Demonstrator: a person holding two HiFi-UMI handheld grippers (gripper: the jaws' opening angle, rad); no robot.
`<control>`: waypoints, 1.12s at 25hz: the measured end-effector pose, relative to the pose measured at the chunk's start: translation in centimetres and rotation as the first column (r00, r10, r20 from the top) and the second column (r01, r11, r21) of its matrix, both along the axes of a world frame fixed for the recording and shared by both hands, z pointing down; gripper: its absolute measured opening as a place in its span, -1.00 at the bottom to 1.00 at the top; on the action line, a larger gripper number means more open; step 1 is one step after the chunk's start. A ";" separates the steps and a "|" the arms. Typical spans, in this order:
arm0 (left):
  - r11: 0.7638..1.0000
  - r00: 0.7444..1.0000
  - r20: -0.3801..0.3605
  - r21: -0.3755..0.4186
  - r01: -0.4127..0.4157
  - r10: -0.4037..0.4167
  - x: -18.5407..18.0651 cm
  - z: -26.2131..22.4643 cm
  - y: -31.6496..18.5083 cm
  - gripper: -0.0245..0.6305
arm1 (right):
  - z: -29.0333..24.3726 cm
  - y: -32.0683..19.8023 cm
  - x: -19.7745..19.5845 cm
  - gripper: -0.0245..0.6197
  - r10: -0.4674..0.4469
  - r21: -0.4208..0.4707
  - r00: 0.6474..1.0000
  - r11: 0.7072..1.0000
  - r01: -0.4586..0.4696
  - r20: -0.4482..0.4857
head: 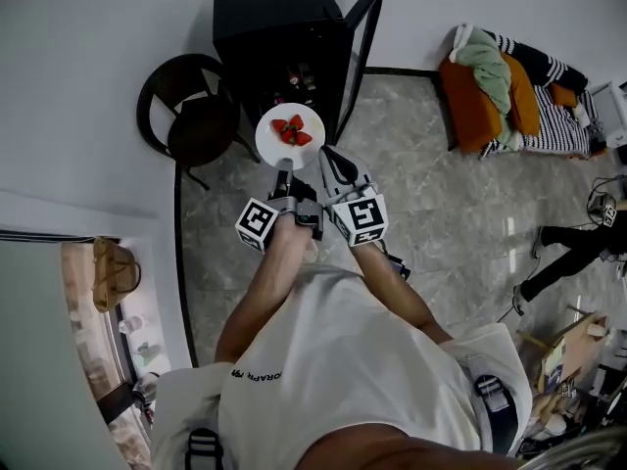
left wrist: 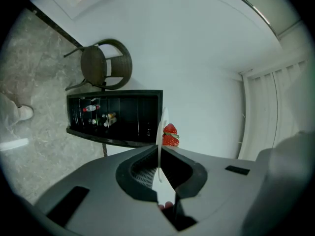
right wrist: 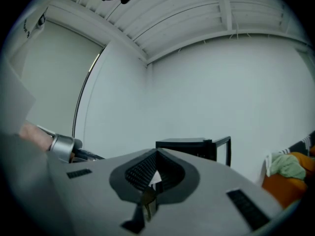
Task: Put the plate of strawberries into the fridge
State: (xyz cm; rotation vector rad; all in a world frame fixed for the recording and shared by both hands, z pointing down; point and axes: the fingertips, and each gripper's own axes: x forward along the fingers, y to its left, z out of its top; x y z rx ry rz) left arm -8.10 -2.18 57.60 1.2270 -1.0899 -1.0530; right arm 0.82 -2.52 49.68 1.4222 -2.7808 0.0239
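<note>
Head view: high up, aimed steeply down over the shoulders onto the floor (head: 441, 194) and the fridge (head: 279, 27), mid distance. Left gripper view: rolled sideways (floor at left), faces the open fridge front. Right gripper view: tilted up at wall (right wrist: 206, 82) and ceiling (right wrist: 187, 14). All three share the fridge.

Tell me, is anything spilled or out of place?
Nothing is spilled. The left gripper holds the plate by its rim, strawberries together on it, before the open fridge. Only the clothes heaped on the orange seat look untidy.
</note>
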 end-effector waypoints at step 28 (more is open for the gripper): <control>0.993 0.995 -0.059 -0.082 -0.081 0.077 -3.7 1.8 -19.0 -0.89 | 1.2 -19.5 -3.8 -0.89 0.083 -0.062 0.996 0.995 -0.084 -0.023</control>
